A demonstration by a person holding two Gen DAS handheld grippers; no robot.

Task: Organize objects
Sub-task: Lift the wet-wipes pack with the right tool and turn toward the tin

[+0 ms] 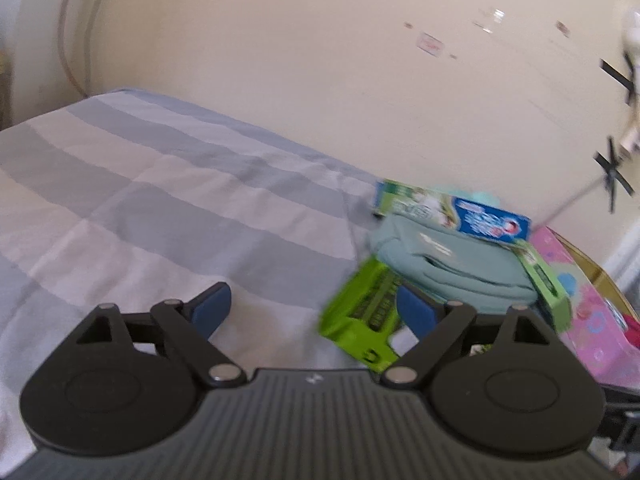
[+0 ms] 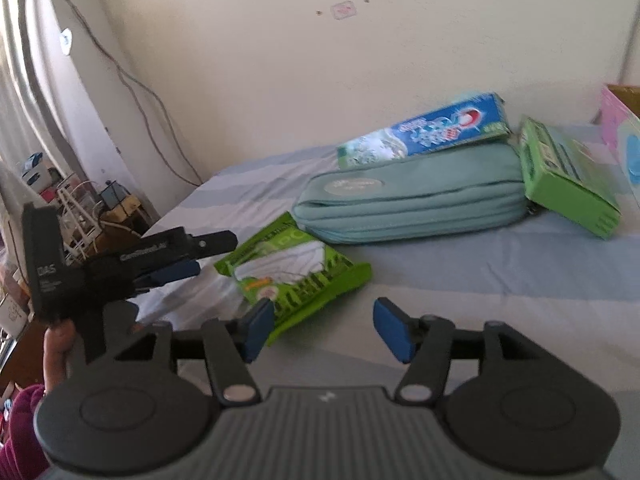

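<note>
i am holding my right tool [image 2: 324, 330] low over the bed [image 2: 500, 280], its blue pads partly apart with nothing between them. the left pad is just at the near corner of the flat green packet [image 2: 296, 276], which is lying on the striped sheet, but i cannot tell if it is touching. my left tool [image 1: 314, 310] is standing wide open and is gripping nothing; it is hovering just left of the same packet. behind the packet the teal pouch [image 2: 412, 204] is lying, with the toothpaste box [image 2: 428, 130] resting on top of it and a green box [image 2: 568, 176] leaning against its right end. a pink box [image 2: 620, 128] is sitting at the far right.

what is worrying me: the packet is thin and flat on soft cloth, so the pads are likely to pinch the sheet together with it, or only its edge, and then it is slipping out. if i am pushing forward, the packet is sliding into the pouch, and the toothpaste box may be falling off. also my two tools are close and may be bumping each other.
</note>
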